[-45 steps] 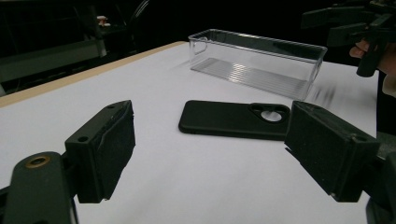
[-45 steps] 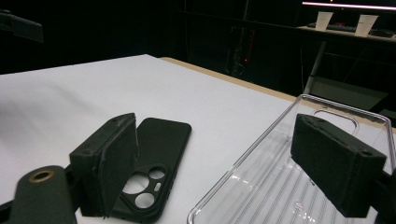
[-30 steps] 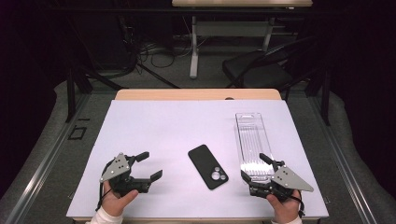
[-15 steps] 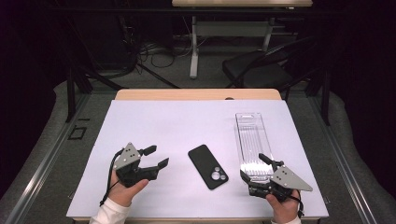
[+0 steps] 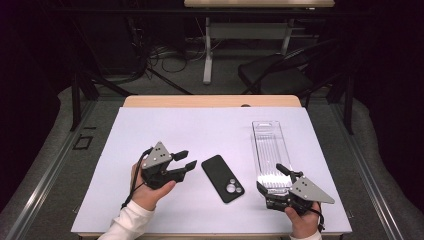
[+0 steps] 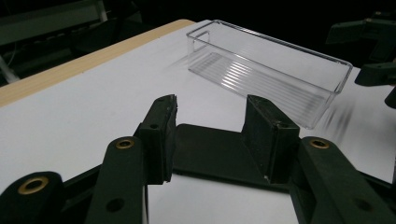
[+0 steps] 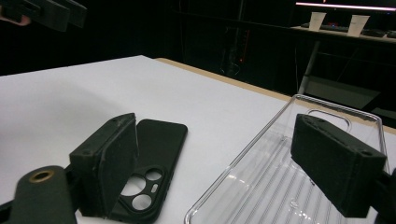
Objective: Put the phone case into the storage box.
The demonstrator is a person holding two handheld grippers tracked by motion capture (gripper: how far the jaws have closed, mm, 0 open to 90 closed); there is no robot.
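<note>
Black rectangular phone case [image 5: 223,178], its camera cutouts toward the person, lies flat on the white table cover [image 5: 210,130], between the two grippers and apart from both. Compared with a second ago, the left gripper [image 5: 186,163] has risen and come closer to the case; its jaws have just been closing, now half-open with nothing gripped. The right gripper [image 5: 270,179] stays put, jaws wide astride the near end of the clear ribbed plastic tray [image 5: 269,150], holding nothing.

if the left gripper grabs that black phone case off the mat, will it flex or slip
The black phone case looks thin and hollow, so probably light and squeezable. It lies flat on the white mat, leaving low edges to catch. Its matte surface likely resists slipping.
</note>
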